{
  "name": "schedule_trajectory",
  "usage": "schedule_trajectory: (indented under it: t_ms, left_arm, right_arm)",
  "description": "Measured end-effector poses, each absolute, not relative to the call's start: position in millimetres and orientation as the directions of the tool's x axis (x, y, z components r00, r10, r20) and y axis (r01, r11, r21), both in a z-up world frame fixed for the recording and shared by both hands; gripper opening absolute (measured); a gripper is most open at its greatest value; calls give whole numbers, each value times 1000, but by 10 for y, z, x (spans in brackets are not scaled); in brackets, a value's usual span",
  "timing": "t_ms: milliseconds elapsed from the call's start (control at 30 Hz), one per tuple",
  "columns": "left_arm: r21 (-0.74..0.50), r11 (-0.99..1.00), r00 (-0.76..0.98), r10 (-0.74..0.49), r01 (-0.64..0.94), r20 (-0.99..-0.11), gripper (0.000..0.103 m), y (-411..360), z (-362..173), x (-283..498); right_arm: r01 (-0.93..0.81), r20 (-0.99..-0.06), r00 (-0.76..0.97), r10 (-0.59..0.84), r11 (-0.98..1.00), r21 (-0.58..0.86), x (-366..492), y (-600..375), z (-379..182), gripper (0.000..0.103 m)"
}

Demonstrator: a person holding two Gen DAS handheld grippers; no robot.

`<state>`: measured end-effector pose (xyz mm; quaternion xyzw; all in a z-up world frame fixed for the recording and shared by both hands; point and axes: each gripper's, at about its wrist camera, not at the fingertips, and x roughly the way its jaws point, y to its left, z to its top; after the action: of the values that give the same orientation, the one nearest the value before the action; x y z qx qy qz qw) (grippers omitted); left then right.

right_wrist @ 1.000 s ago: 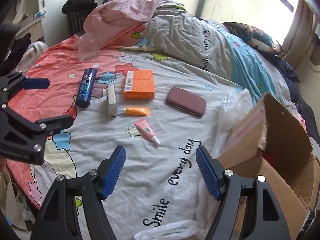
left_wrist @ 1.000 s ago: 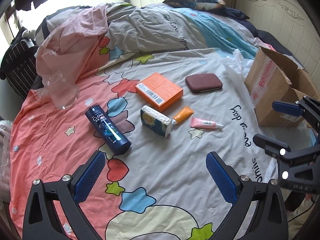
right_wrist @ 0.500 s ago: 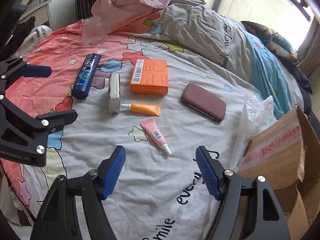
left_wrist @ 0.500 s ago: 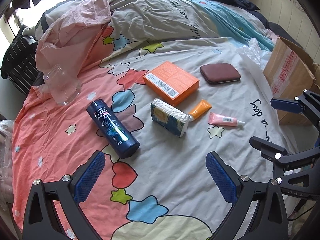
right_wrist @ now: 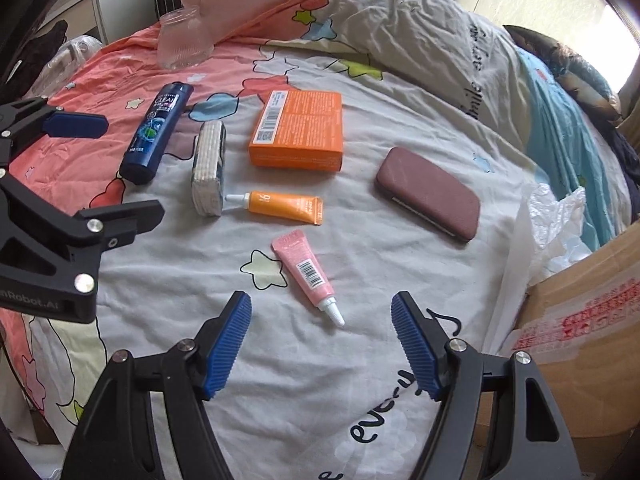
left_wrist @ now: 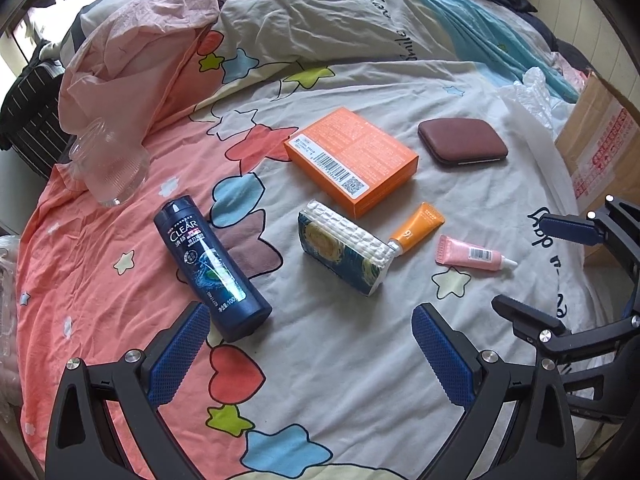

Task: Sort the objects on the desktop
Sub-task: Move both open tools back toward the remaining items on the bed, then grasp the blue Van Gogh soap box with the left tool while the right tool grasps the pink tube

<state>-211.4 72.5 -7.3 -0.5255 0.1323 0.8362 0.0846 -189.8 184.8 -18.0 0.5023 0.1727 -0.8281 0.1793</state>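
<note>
Both tongs hang spread and empty above the bedsheet (left_wrist: 360, 360): the left gripper (left_wrist: 312, 354) low in its frame beside the glossy dark-blue shampoo bottle (left_wrist: 212, 266), the right gripper (right_wrist: 322, 350) low centre, its ribbed blue pads flanking the soft pink tube (right_wrist: 306, 274). Centre-frame lie a rigid orange box (right_wrist: 298, 130), orange tube (right_wrist: 286, 208), tissue pack (right_wrist: 208, 168) and rounded maroon case (right_wrist: 428, 194). Corrugated cardboard box (right_wrist: 580, 320) stands at right.

I see a bed (left_wrist: 360, 360) under a cartoon-printed sheet with stars and hearts. A rumpled grey duvet (left_wrist: 320, 20) and a pink cloth (left_wrist: 132, 40) lie heaped at its far side. A striped black bag (left_wrist: 28, 108) sits off the bed's left edge, and crumpled clear plastic (right_wrist: 556, 216) lies on the right.
</note>
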Motion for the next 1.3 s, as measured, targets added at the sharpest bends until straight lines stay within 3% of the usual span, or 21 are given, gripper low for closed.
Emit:
schedule_trajectory:
  t_ms: [367, 1300]
  left_arm:
    - [84, -963, -405, 27, -255, -914, 103, 827, -228, -2274]
    - [115, -980, -421, -36, -163, -906, 103, 874, -413, -2439]
  right_arm:
    - [489, -905, -409, -119, -866, -107, -1994, 1840, -354, 69]
    - [504, -909, -382, -168, -862, -53, -2125, 1905, -512, 69]
